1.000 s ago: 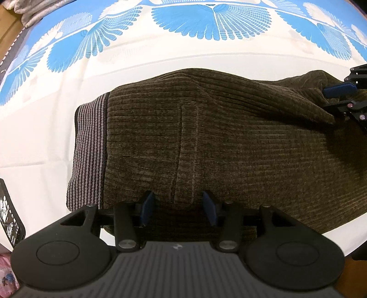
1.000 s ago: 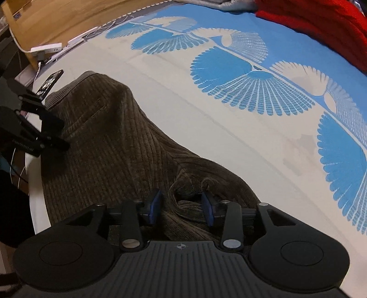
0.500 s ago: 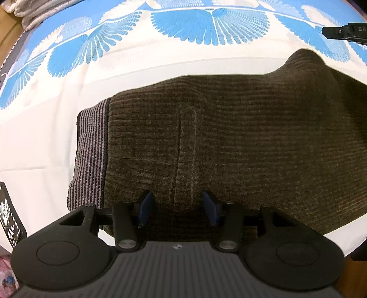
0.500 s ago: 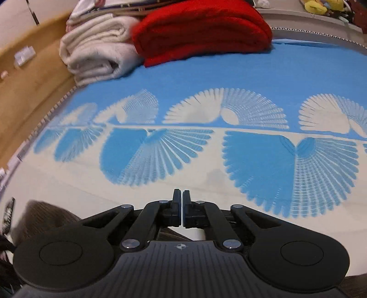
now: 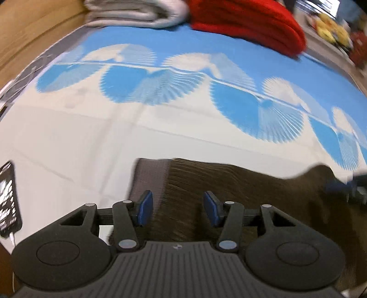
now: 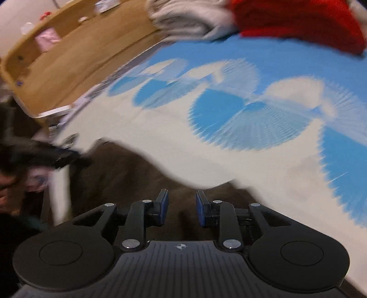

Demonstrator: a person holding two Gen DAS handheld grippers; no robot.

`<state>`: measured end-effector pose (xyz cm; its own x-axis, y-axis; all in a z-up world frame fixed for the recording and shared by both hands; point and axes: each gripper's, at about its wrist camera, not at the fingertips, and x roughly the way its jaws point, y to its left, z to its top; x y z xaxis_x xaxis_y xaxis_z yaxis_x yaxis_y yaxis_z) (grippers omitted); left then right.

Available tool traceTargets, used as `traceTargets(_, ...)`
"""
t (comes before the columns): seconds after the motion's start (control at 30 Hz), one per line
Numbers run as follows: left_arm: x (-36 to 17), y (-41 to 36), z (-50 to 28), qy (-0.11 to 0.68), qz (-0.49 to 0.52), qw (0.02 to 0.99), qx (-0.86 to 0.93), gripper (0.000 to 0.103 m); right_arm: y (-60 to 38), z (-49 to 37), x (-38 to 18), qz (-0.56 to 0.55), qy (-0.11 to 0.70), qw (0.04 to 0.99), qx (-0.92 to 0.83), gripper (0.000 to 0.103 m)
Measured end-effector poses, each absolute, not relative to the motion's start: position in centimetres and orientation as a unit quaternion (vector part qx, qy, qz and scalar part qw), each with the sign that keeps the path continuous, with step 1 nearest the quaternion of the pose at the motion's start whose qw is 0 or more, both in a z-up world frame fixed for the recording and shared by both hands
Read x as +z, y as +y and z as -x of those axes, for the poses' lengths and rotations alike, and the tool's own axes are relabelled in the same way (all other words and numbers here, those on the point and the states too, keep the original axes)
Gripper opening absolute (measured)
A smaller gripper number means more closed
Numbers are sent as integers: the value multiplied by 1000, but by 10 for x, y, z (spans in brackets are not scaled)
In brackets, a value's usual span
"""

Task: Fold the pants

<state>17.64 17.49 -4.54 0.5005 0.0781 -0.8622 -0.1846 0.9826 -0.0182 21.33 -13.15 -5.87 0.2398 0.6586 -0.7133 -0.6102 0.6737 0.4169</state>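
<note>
The dark brown corduroy pants (image 5: 240, 190) lie folded on the bed near its front edge, with the grey striped waistband (image 5: 150, 176) at their left end. My left gripper (image 5: 176, 208) is open and empty, just above the waistband end. My right gripper (image 6: 181, 209) is open and empty over the other end of the pants (image 6: 128, 174). The right gripper's blue tip shows blurred at the right edge of the left wrist view (image 5: 339, 185). The left gripper shows blurred at the left of the right wrist view (image 6: 52, 155). Both views are motion-blurred.
The bed sheet (image 5: 96, 142) is white with blue fan patterns. A red blanket (image 5: 247, 25) and folded grey-white towels (image 5: 137, 11) lie at the far side. A phone on a cable (image 5: 6, 199) lies at the left. A wooden headboard (image 6: 80, 52) runs along the left.
Both grippers have tilted up and drawn back from the pants. My right gripper, shut half a second ago, is now open. The left gripper stays open.
</note>
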Motion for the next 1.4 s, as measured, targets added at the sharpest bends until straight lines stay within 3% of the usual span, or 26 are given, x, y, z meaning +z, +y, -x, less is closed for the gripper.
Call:
traceTargets(0.07, -55, 191, -177, 516, 77, 846, 112, 49, -123, -216, -79, 41, 480, 805, 346, 24)
traceTargets(0.13, -73, 204, -179, 562, 69, 811, 149, 48, -122, -225, -101, 79, 492, 823, 272, 0)
traceTargets(0.3, -74, 218, -176, 570, 84, 804, 144, 50, -120, -227, -102, 53, 482, 838, 249, 0)
traceTargets(0.6, -43, 214, -173, 484, 153, 857, 95, 49, -158, -240, -90, -81, 490, 832, 247, 5)
traceTargets(0.7, -40, 205, -178, 472, 154, 865, 72, 49, -164, -246, -102, -81, 490, 843, 207, 0)
traceTargets(0.9, -59, 205, -200, 491, 159, 851, 93, 49, -164, -244, -97, -69, 475, 858, 182, 0)
traceTargets(0.93, -72, 207, -206, 523, 140, 833, 119, 50, -168, -242, -90, -63, 466, 865, 174, 4)
traceTargets(0.97, -83, 210, -208, 548, 125, 815, 142, 62, -175, -240, -80, -58, 453, 876, 157, 10)
traceTargets(1.0, -86, 213, -208, 556, 128, 807, 152, 64, -188, -237, -67, -61, 437, 886, 139, 14)
traceTargets(1.07, -78, 207, -209, 548, 118, 814, 156, 61, -220, -227, -41, -81, 408, 902, 115, 28)
traceTargets(1.17, -55, 188, -207, 503, 79, 849, 140, 60, -273, -200, -4, -89, 368, 922, 81, 38)
traceTargets(1.27, -46, 177, -205, 480, 78, 866, 118, 60, -324, -154, 20, -103, 338, 935, 36, 43)
traceTargets(1.37, -71, 185, -209, 534, 62, 827, 165, 61, -381, -97, 31, -130, 317, 939, -24, 45)
traceTargets(1.4, -79, 194, -206, 550, 79, 810, 188, 69, -396, -78, 32, -139, 313, 939, -43, 46)
